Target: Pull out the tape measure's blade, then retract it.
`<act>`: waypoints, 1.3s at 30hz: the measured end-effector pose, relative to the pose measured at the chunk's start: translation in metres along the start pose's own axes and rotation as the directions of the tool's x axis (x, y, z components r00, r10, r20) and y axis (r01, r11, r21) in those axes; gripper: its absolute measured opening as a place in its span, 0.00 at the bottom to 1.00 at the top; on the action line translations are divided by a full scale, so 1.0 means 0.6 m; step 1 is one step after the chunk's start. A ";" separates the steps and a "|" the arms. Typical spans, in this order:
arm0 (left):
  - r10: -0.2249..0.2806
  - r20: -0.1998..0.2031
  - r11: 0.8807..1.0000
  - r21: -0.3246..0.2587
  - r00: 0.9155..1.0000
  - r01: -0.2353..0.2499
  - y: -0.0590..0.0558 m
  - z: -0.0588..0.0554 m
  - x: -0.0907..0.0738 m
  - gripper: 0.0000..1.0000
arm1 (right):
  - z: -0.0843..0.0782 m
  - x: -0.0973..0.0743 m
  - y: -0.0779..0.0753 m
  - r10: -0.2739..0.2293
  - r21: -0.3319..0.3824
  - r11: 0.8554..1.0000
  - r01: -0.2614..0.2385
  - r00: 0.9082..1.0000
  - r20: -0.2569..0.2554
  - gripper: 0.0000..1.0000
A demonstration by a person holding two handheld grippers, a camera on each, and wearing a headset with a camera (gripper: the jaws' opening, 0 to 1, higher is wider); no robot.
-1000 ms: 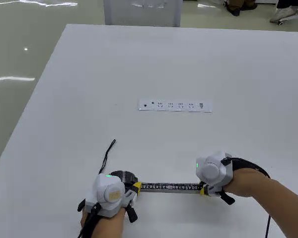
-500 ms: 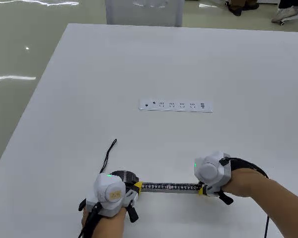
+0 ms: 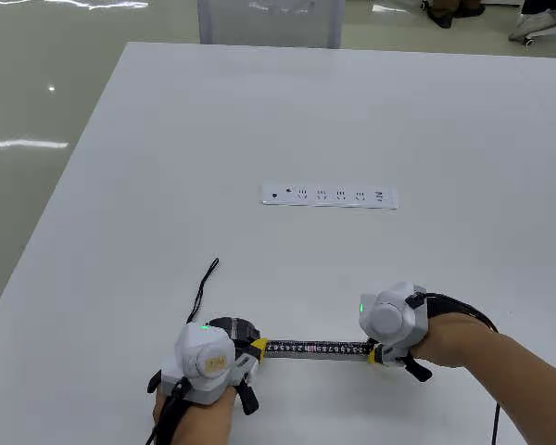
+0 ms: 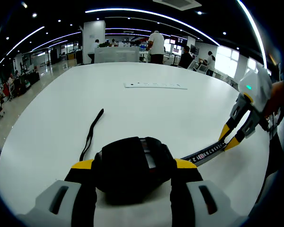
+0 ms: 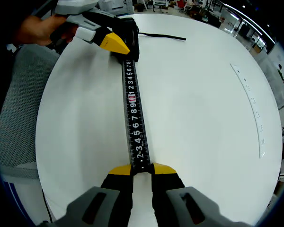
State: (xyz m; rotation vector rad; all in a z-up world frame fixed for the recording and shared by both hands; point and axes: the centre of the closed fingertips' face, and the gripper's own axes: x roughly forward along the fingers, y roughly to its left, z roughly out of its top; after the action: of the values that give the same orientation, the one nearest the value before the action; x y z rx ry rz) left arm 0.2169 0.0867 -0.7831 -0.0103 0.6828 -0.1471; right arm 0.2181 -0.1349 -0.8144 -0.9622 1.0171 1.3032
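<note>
Head view: we clamp the left gripper (image 3: 248, 352) on the tape measure (image 3: 233, 330) at the white table's (image 3: 259, 120) 6 o'clock edge. Its blade (image 3: 317, 349) runs toward 3 o'clock into the right gripper (image 3: 378, 352), pinched nearly shut on the tip.

Left gripper view: the case (image 4: 132, 168) is rounded, matte black, filling wide-spread jaws.

Right gripper view: the blade looks a thin, stiff, dark printed strip. We judge the draw partly done; next needs straight, level travel, case held firm.
</note>
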 end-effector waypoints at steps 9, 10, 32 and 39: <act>-0.002 0.001 1.000 0.000 1.000 0.002 0.001 -0.001 0.003 0.59 | 0.007 -0.001 0.001 -0.001 -0.003 1.000 0.001 1.000 0.005 0.13; -0.002 0.002 1.000 0.000 1.000 0.002 0.001 -0.001 0.002 0.59 | 0.008 0.000 0.002 -0.003 -0.004 1.000 0.003 1.000 0.004 0.14; -0.013 -0.001 1.000 -0.001 1.000 0.013 0.004 -0.009 0.009 0.59 | 0.035 0.007 0.008 -0.006 -0.001 1.000 0.006 0.999 0.034 0.14; -0.013 0.000 1.000 -0.001 1.000 0.013 0.002 -0.005 0.004 0.59 | 0.040 0.008 0.010 -0.007 -0.001 1.000 0.007 0.999 0.040 0.14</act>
State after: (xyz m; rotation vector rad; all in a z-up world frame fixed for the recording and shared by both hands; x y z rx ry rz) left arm 0.2172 0.0876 -0.7871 -0.0154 0.6833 -0.1592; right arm 0.2135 -0.1101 -0.8120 -0.9359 0.9814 1.3125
